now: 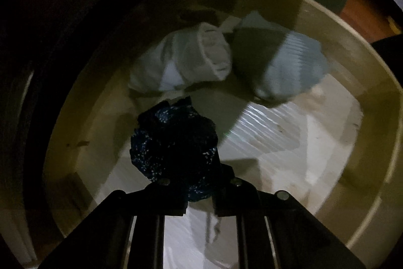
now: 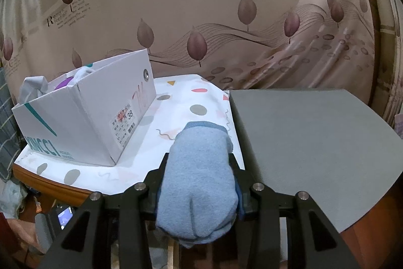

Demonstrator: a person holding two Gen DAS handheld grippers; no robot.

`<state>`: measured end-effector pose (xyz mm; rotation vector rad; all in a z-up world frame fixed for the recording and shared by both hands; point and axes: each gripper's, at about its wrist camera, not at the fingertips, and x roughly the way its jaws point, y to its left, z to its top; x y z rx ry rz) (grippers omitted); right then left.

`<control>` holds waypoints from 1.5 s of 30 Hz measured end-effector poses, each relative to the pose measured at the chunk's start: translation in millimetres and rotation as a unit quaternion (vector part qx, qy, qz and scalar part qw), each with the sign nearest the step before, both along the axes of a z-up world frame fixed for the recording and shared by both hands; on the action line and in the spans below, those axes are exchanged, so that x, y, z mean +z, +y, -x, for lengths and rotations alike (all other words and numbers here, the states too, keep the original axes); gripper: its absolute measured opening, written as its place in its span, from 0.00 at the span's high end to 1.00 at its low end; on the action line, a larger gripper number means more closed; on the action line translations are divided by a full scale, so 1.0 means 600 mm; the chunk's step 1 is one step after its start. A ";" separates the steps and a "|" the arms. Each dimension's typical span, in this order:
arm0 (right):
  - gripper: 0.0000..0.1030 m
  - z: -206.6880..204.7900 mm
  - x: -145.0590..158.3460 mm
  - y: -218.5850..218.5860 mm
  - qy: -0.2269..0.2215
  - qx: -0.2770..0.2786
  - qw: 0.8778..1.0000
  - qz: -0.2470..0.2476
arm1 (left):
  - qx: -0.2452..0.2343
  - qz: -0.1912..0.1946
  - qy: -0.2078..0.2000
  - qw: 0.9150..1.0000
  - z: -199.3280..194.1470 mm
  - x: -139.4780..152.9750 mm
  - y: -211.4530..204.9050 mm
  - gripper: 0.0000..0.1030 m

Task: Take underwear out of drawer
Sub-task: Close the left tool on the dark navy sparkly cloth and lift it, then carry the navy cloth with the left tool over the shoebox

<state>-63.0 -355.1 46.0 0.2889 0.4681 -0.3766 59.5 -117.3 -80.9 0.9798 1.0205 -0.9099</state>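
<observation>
Left gripper (image 1: 199, 183) pinches dark speckled underwear (image 1: 173, 150) over the drawer (image 1: 365, 168), ready, I judge, for lifting clear, while my right gripper (image 2: 199, 190) clamps a blue bundle (image 2: 199, 183) above the bench (image 2: 176, 102), shoebox (image 2: 85, 117) at ten o'clock.

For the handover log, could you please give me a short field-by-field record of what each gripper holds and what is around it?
left gripper: shut on dark speckled bundle
drawer: open, dim; pale rolled bundle and light blue bundle lie side by side inside
right gripper: shut on blue garment
table: patterned cloth, grey mat to its right
shoe box: open, on the cloth, fabric inside
</observation>
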 end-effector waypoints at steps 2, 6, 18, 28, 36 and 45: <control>0.60 0.000 -0.001 -0.001 0.001 -0.002 1.000 0.001 | 0.000 0.003 0.011 1.000 0.005 0.012 0.007 0.89; 0.60 0.000 -0.004 -0.004 0.001 -0.001 1.000 -0.006 | 0.001 -0.007 0.038 0.999 0.017 0.024 0.020 0.89; 0.60 0.002 -0.006 -0.006 -0.001 -0.001 1.000 -0.010 | 0.017 0.041 0.070 0.997 0.055 0.098 0.071 0.89; 0.60 -0.001 -0.005 0.001 -0.002 0.002 1.000 -0.002 | 0.040 0.115 0.053 0.991 0.091 0.185 0.071 0.89; 0.60 -0.001 -0.006 0.002 0.000 0.001 1.000 -0.001 | 0.085 0.181 0.026 0.979 0.104 0.255 0.086 0.89; 0.60 0.001 -0.005 0.004 -0.001 0.001 1.000 0.004 | 0.157 0.253 -0.021 0.954 0.127 0.374 0.101 0.89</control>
